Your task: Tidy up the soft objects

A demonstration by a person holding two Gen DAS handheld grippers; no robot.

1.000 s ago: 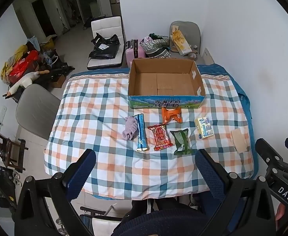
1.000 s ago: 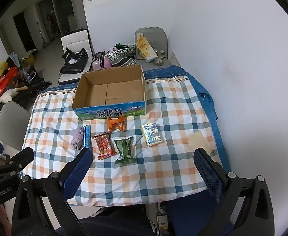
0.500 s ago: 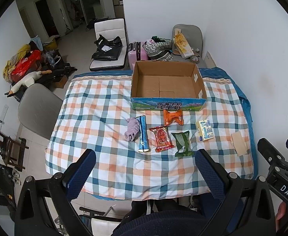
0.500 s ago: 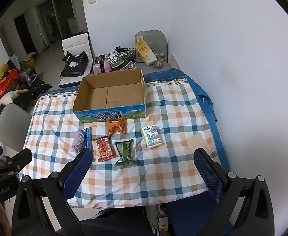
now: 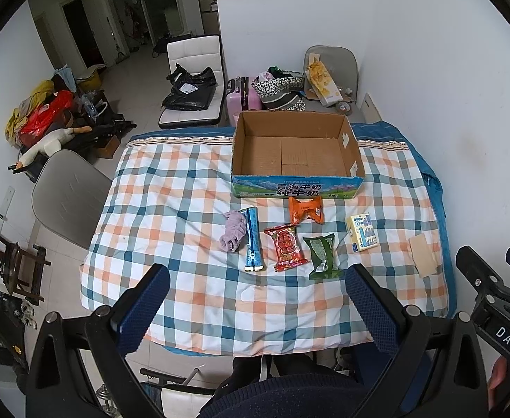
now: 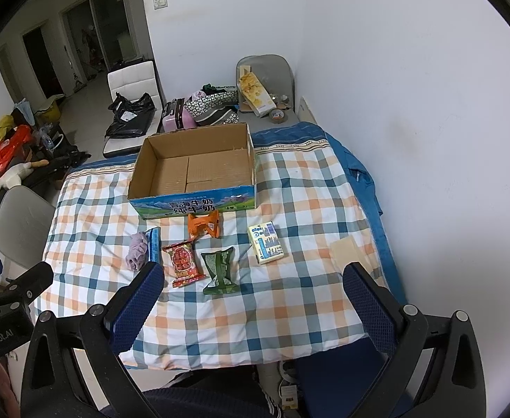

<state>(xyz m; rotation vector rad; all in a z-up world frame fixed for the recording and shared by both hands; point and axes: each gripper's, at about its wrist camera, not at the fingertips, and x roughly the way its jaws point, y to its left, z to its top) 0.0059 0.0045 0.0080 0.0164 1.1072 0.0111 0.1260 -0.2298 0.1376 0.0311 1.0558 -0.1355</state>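
An empty cardboard box stands at the far side of the checked table. In front of it lie a purple cloth, a blue stick pack, an orange packet, a red packet, a green packet and a cream carton. My left gripper and right gripper are both open and empty, held high above the table's near edge.
A beige flat piece lies at the table's right edge. A white wall runs along the right. A grey chair stands left of the table. Chairs, bags and a pink suitcase stand beyond the box.
Both grippers have drawn back and risen a little, so the table looks smaller and farther. Nothing on the table has moved.
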